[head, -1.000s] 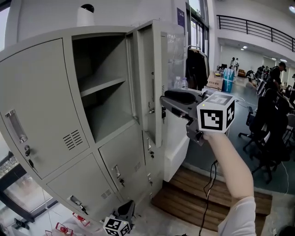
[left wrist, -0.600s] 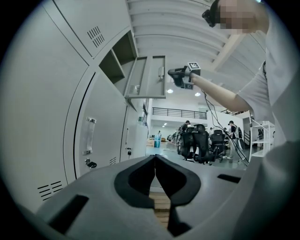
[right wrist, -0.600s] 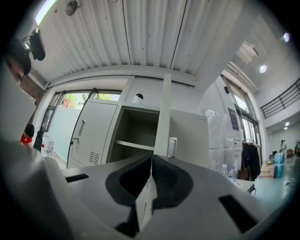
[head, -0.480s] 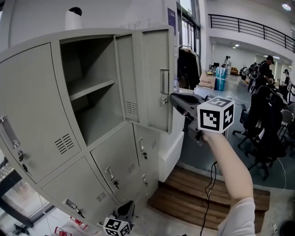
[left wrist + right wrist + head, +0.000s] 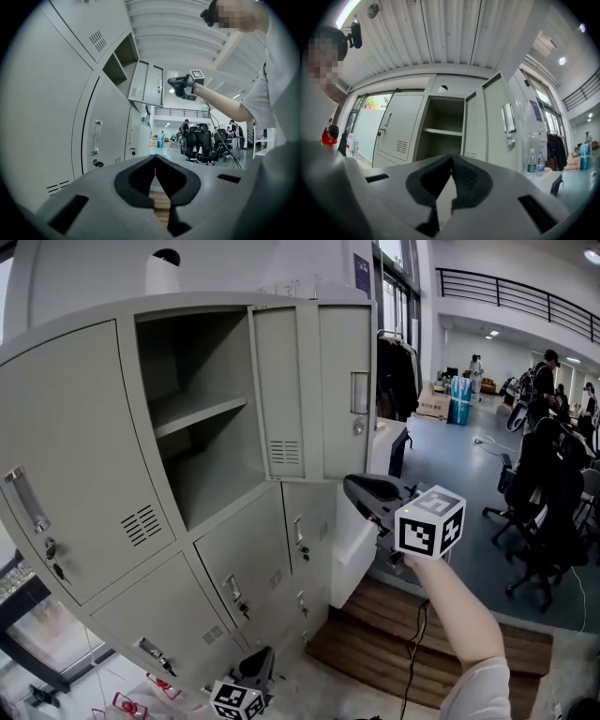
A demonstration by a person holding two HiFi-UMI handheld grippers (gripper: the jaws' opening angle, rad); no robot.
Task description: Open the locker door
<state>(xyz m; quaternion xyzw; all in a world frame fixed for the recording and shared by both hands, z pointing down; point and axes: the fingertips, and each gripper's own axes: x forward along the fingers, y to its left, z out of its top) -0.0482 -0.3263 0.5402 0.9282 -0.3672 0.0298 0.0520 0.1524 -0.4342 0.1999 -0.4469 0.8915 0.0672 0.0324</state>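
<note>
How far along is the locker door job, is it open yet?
Done: the upper locker door stands swung wide, showing the shelf inside. In hand: nothing. The right tool is shut and empty, apart from the door, and the left tool hangs low, shut and empty too. Left: seemingly nothing.

The right gripper (image 5: pixel 352 489) has a grey moulded body with a black upper shell. Just behind its claw sits a white cube (image 5: pixel 429 523) printed with black square markers. A thin black cable (image 5: pixel 413 652) runs back from behind that cube, and farther back is a white sleeve (image 5: pixel 480 690). The left gripper (image 5: pixel 255 667) is the same grey, with black pads (image 5: pixel 136 178) lining the claw, rectangular slots either side, and its own marker cube (image 5: pixel 235 701) behind.
</note>
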